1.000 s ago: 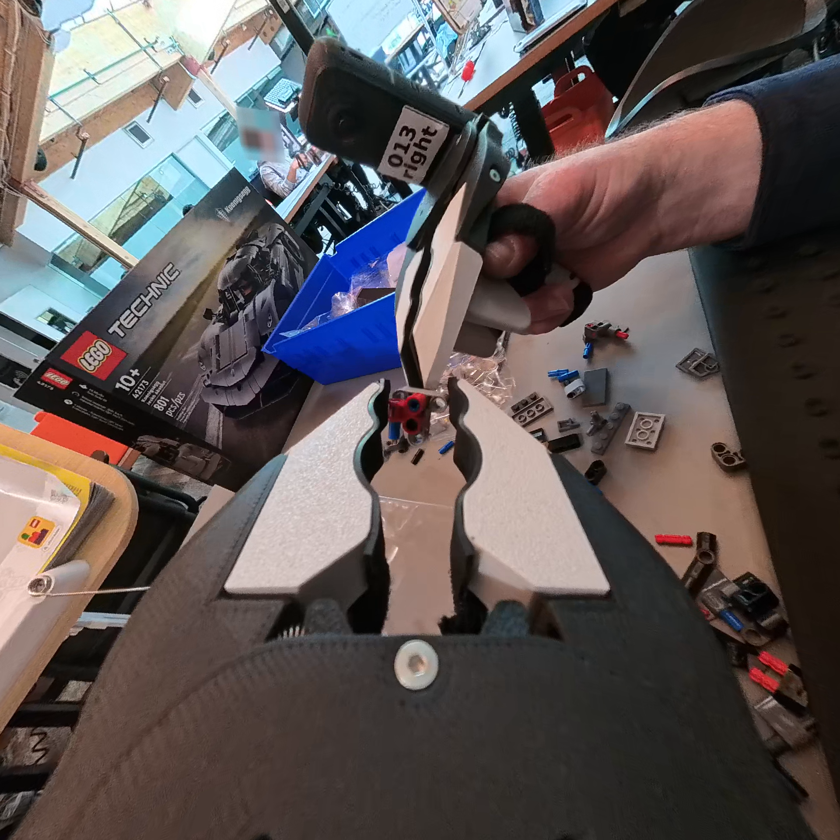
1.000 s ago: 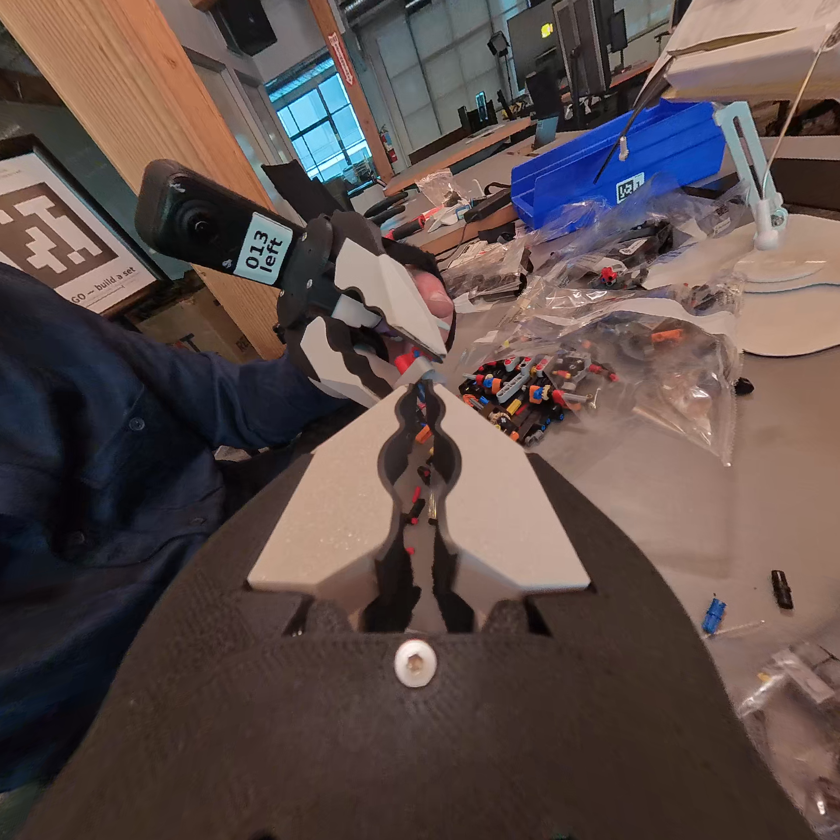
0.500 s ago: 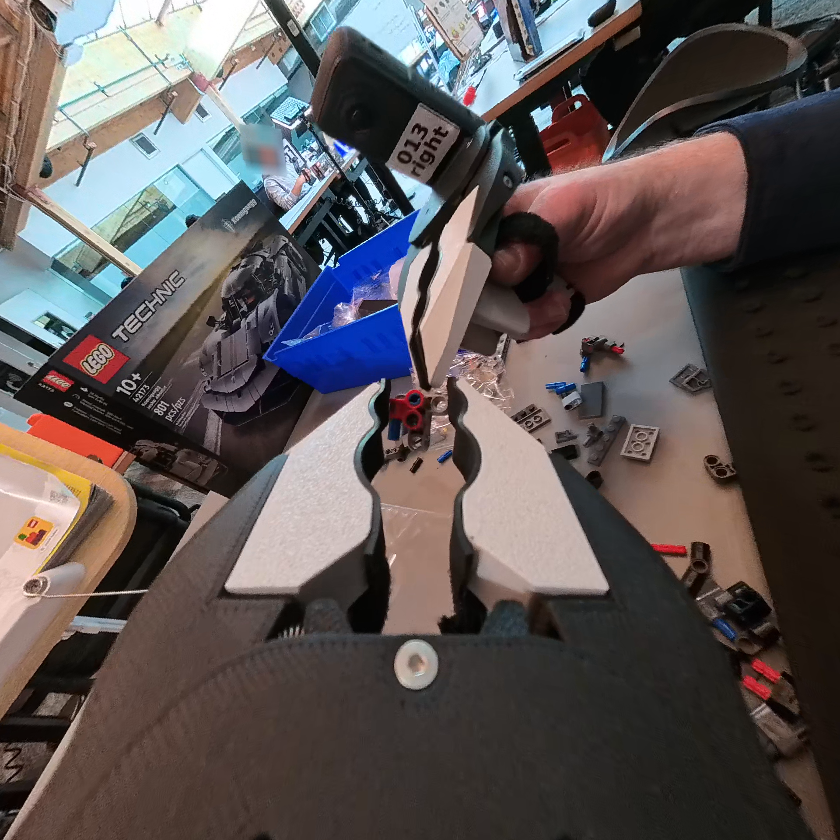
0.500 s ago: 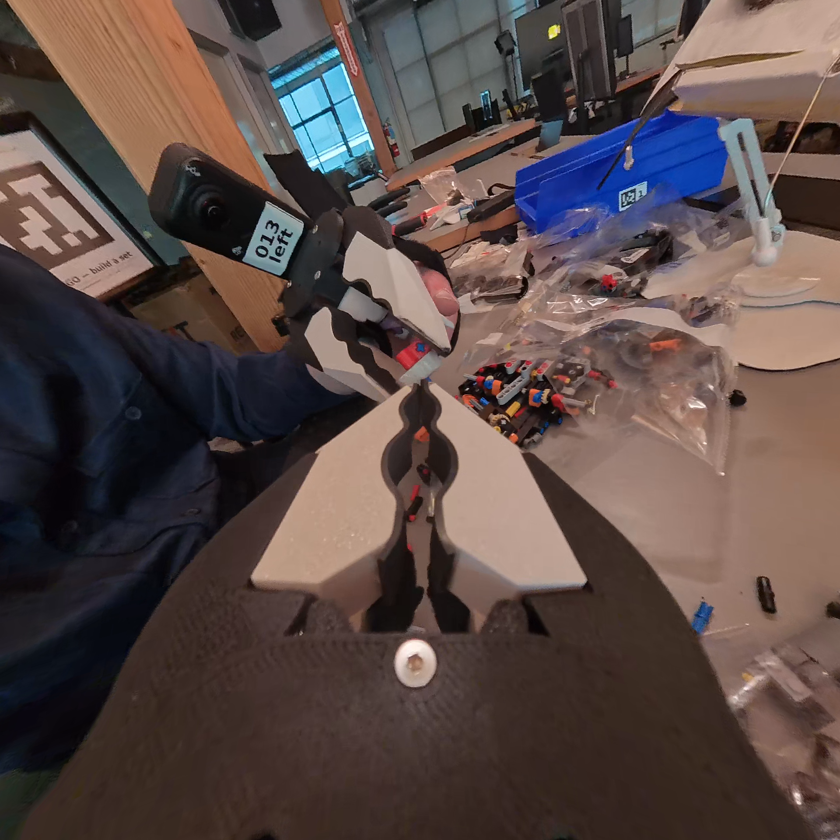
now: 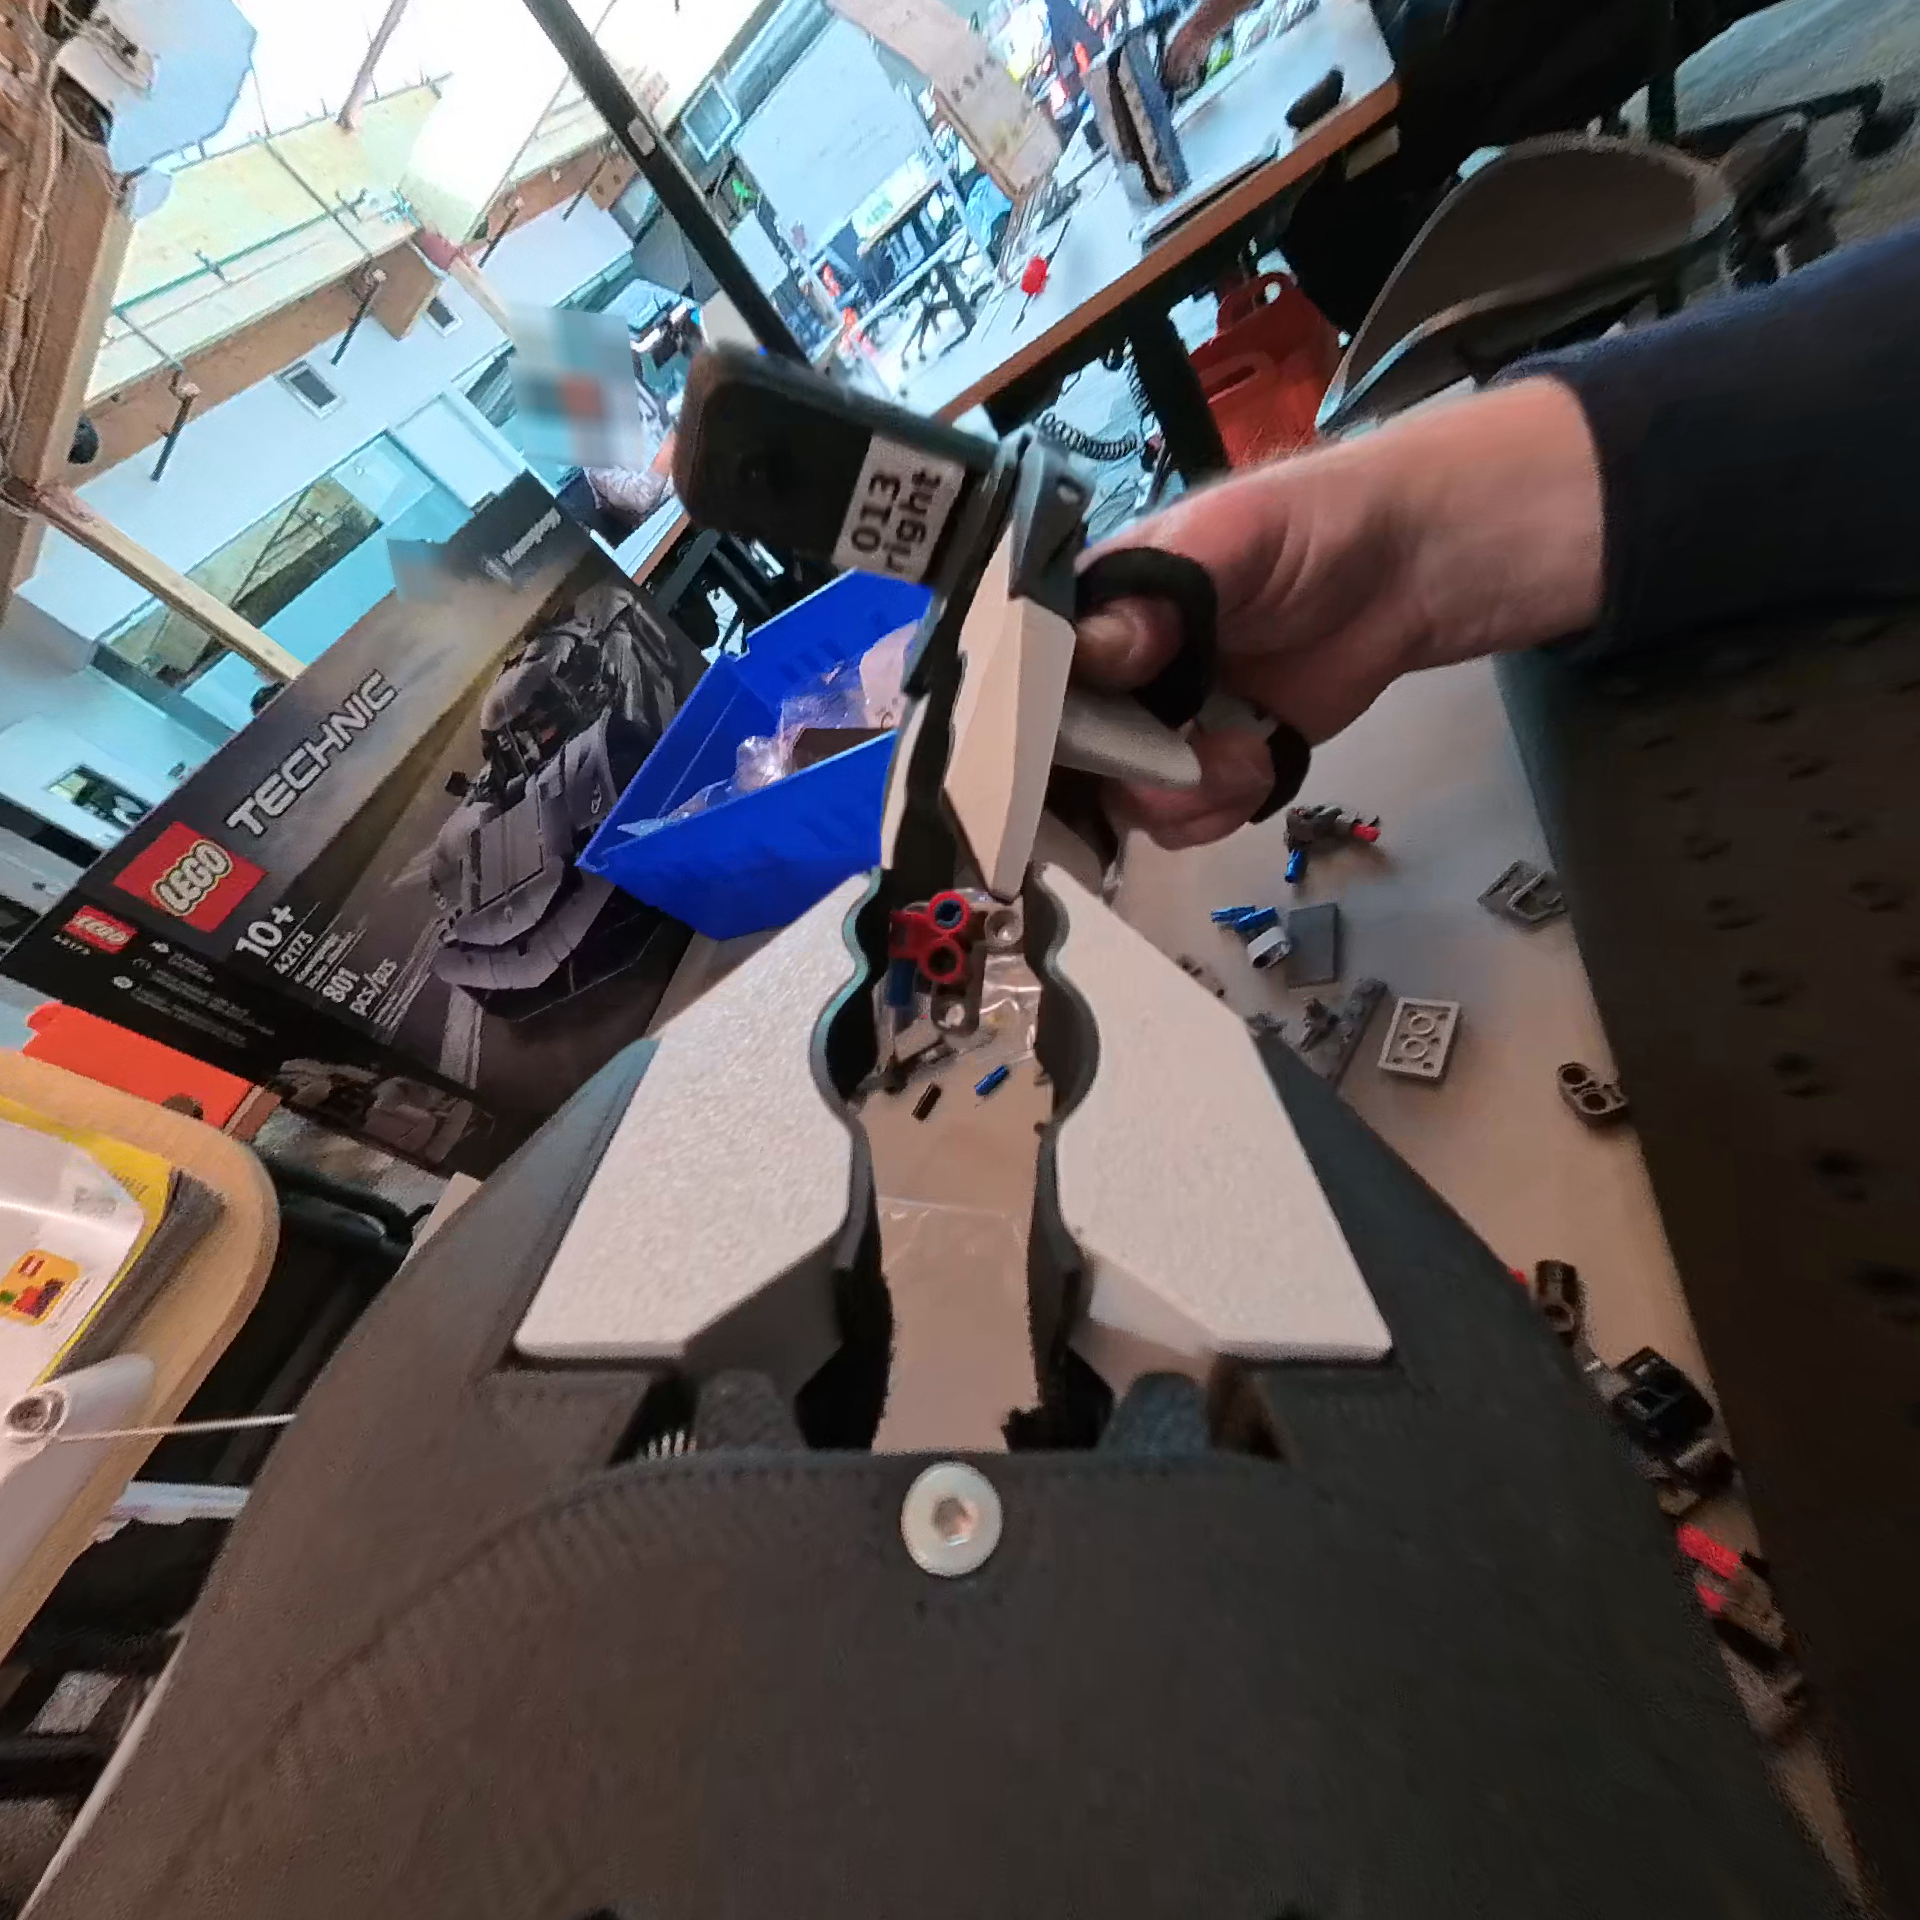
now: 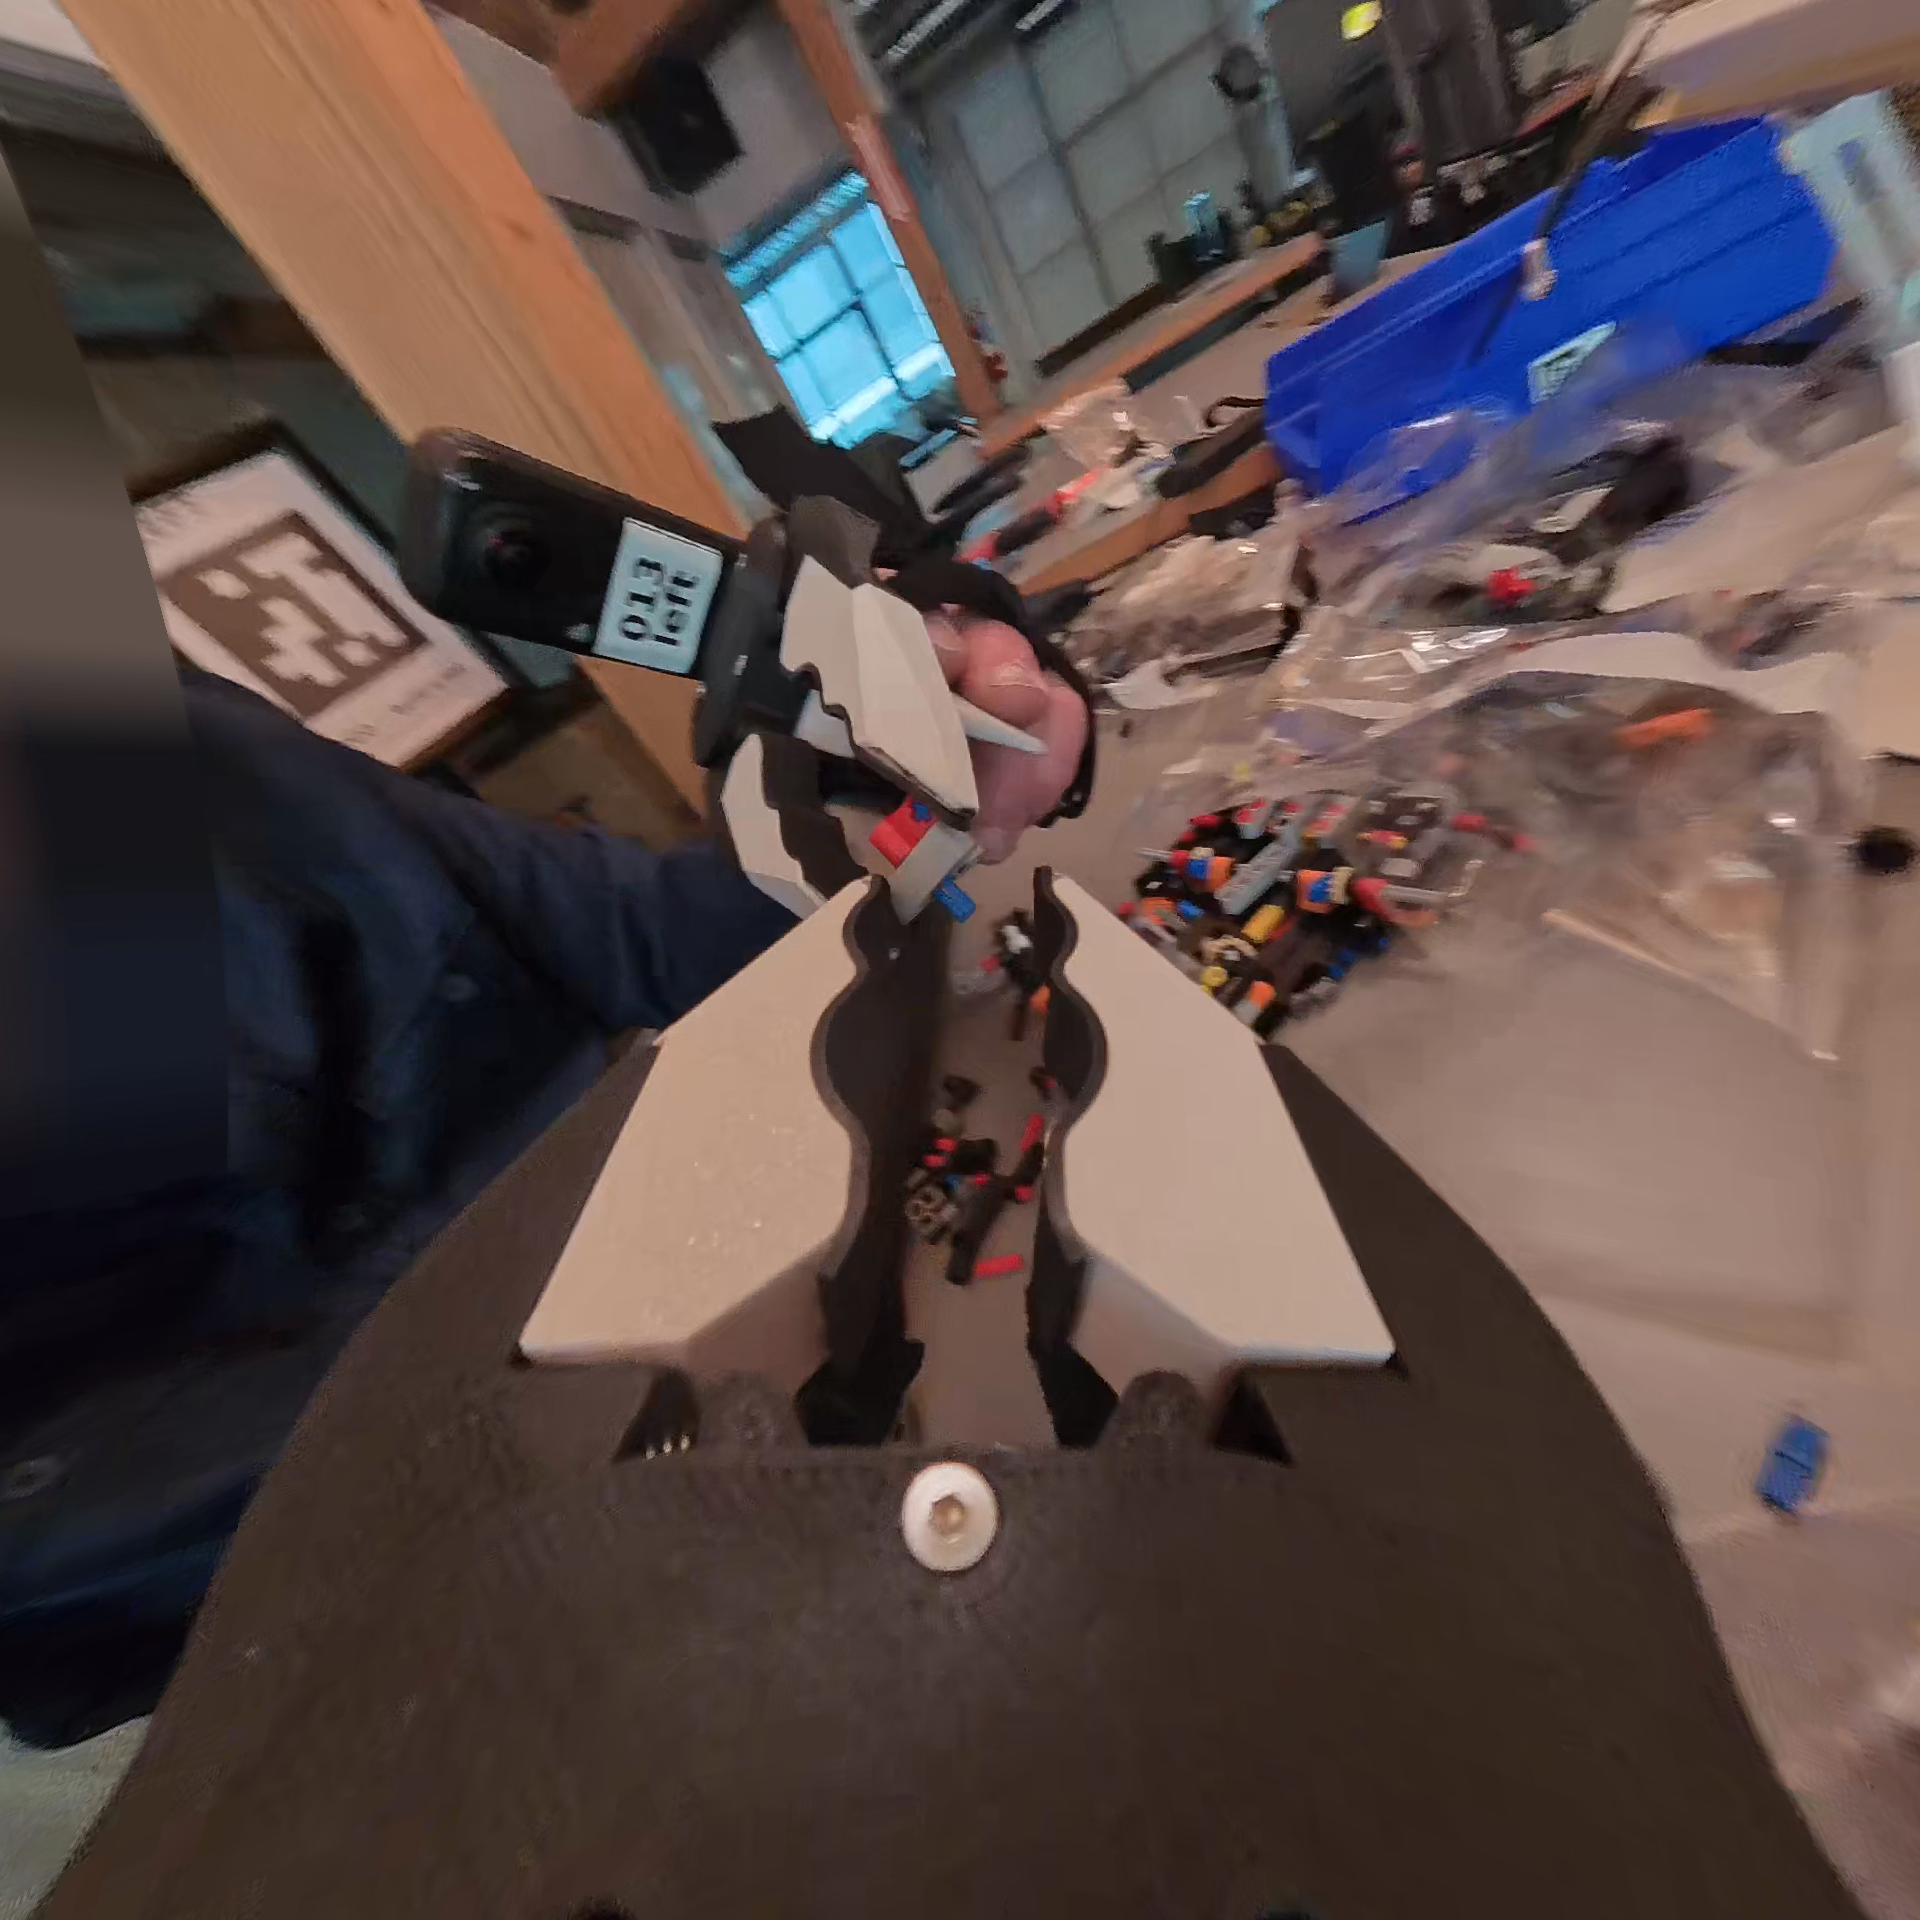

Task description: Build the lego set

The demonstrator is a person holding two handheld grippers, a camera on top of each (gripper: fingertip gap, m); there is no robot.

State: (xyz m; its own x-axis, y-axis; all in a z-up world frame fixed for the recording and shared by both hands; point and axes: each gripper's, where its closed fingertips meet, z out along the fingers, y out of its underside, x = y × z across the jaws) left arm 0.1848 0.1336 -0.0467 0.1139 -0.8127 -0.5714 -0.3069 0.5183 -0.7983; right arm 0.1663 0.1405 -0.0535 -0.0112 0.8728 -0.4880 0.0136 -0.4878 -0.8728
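Observation:
My left gripper [image 5: 956, 896] is shut on a small Lego assembly [image 5: 940, 940] of red and grey pieces with a blue pin, held above the grey table [image 5: 1455, 790]. The same assembly [image 6: 912, 844] shows in the right wrist view, clamped in the left gripper's fingers [image 6: 883, 686]. My right gripper [image 6: 954, 883] is open and empty, its tips just below and beside the assembly. In the left wrist view the right gripper's fingers [image 5: 997, 769] hang tip-down right over the assembly, held by a hand [image 5: 1351, 623].
A blue bin [image 5: 748, 831] and the dark Lego box [image 5: 343, 831] stand behind. Loose grey, black and red pieces [image 5: 1418, 1039] lie on the table at right. Clear bags of parts [image 6: 1278, 904] lie ahead of the right gripper, small pieces [image 6: 966, 1174] beneath it. An instruction booklet [image 5: 62, 1247] sits on a stand at left. My two grippers' fingertips are within a few centimetres of each other.
My right gripper was shut at the assembly and has opened and drawn slightly back. The left gripper still holds the assembly and has tilted a little.

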